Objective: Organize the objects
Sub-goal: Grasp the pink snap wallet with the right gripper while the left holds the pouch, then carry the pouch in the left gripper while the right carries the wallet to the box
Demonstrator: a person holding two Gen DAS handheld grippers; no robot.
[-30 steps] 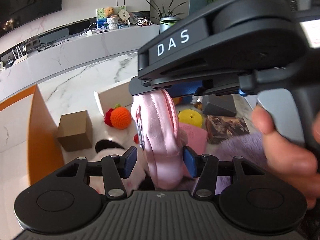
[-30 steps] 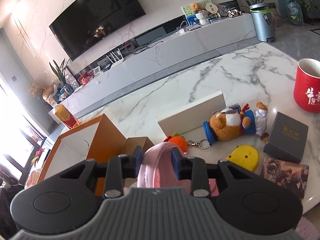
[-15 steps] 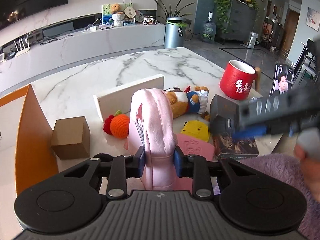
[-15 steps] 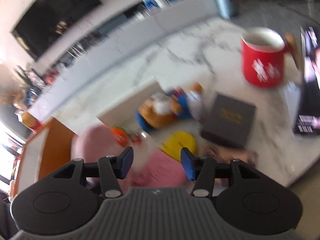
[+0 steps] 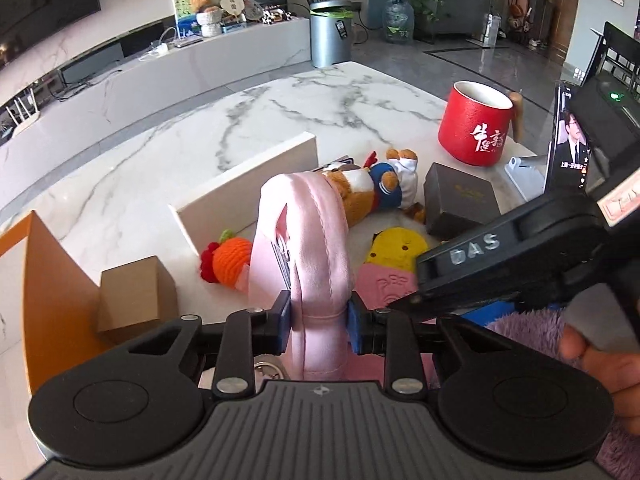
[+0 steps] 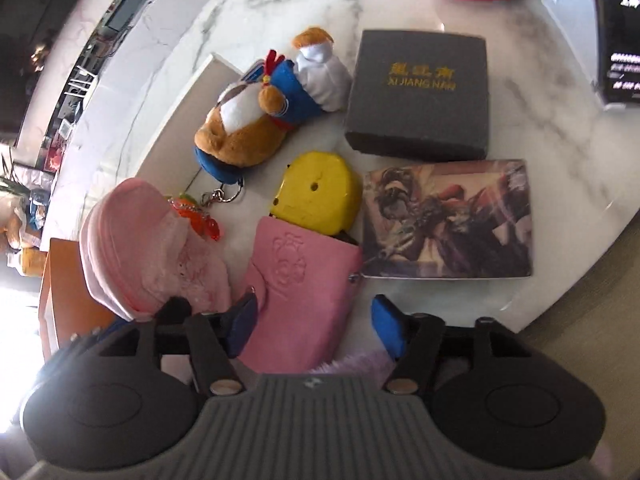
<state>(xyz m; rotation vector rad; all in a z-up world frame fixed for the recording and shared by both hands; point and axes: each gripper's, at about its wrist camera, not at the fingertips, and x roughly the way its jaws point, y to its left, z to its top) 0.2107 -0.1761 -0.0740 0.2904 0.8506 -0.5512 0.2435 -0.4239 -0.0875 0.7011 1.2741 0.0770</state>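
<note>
My left gripper point(image 5: 318, 326) is shut on a pink zipped pouch point(image 5: 308, 240) and holds it upright above the marble table point(image 5: 280, 120). The pouch also shows at the left of the right wrist view point(image 6: 136, 248). My right gripper point(image 6: 314, 324) is open and empty, its blue pads either side of a pink card wallet point(image 6: 300, 276) lying on the table. A yellow toy point(image 6: 316, 194), a plush bear keychain point(image 6: 256, 120), an orange knitted toy point(image 5: 230, 260), a grey box point(image 6: 420, 92) and a picture card point(image 6: 448, 220) lie around it.
A red mug point(image 5: 476, 124) and a phone on a stand point(image 5: 568, 148) are at the right. A white box point(image 5: 248, 196), a small brown carton point(image 5: 136, 296) and an orange open box point(image 5: 48, 288) stand to the left. Purple fluffy cloth point(image 5: 532, 328) lies at the table's near edge.
My right gripper let go of the pink pouch, opened, and swung right and down over the pink wallet. My left gripper closed on the pouch and now holds it alone.
</note>
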